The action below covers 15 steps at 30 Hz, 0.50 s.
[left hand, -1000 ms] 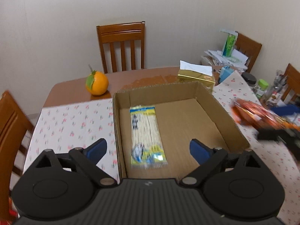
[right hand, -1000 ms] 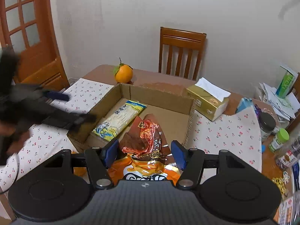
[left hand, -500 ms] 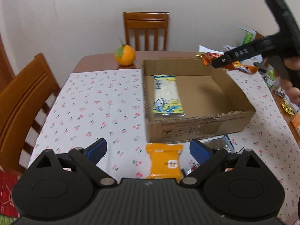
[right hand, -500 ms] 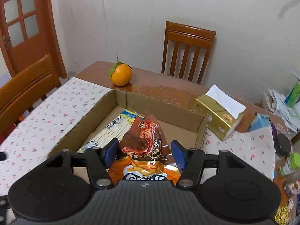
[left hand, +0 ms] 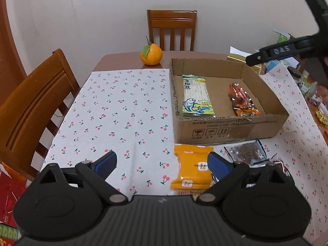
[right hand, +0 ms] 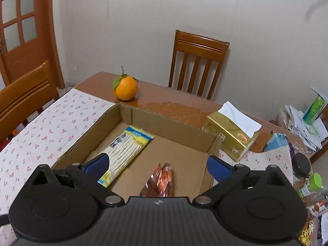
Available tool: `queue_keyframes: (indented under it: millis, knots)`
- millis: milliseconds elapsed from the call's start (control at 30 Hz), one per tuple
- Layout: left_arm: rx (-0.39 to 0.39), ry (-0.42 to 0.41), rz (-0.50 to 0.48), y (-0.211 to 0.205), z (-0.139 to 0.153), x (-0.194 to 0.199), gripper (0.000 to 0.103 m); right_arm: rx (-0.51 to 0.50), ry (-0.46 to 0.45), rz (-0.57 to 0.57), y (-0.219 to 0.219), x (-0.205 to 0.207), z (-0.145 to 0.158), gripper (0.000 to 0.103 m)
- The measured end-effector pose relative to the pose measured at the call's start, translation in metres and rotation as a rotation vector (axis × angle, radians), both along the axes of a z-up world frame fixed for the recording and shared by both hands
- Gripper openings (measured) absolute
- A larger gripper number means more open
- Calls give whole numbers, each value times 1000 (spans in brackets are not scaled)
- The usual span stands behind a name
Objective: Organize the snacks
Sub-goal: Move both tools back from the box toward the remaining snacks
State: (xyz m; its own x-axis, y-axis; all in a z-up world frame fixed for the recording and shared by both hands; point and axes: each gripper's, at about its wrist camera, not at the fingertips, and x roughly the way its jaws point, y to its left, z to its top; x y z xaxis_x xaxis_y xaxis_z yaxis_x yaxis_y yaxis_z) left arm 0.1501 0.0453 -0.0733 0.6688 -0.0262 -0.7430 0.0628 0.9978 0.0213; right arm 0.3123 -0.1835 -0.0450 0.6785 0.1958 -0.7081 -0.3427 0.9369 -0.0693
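The right tool (right hand: 157,165) hangs over the cardboard box (left hand: 231,130), and its jaws have just been opening wide, with nothing pressed between them now. The shiny orange-brown snack bag (left hand: 243,100) lies on the box floor near the right wall, and the long yellow and blue fish snack pack (left hand: 195,95) lies flat beside it, a gap between the 2. So that drop looks done. The left tool (left hand: 162,162) is open too and holds nothing. It points down at the orange packet (left hand: 191,168), which lies flat on the counter (left hand: 114,110) just in front of the box, with the right finger (left hand: 218,167) over its edge. I think the next step is to pick up this packet. To do it well, slide the tool a bit to the right so the packet sits in the middle of the jaws, then go down low and squeeze gently on its 2 sides, since it looks soft and puffy. Lift it over the front wall of the box, not into it. Put it in the free space between the 2 bags. A dark snack pack (left hand: 246,153) lies just beside it, so take care not to grab both. The right tool should lift up out of the way first.
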Motion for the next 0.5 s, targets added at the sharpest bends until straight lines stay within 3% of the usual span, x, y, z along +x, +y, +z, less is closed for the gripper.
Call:
queue_keyframes:
  millis: [233,500]
  knots:
    - [33,24,-32,-13,-7,-9,95,-48,7,-14,1,-53,-7,103]
    - [48,66,-60,-24,-19,-25,95,-86,99,-39,0,-107,-48,103]
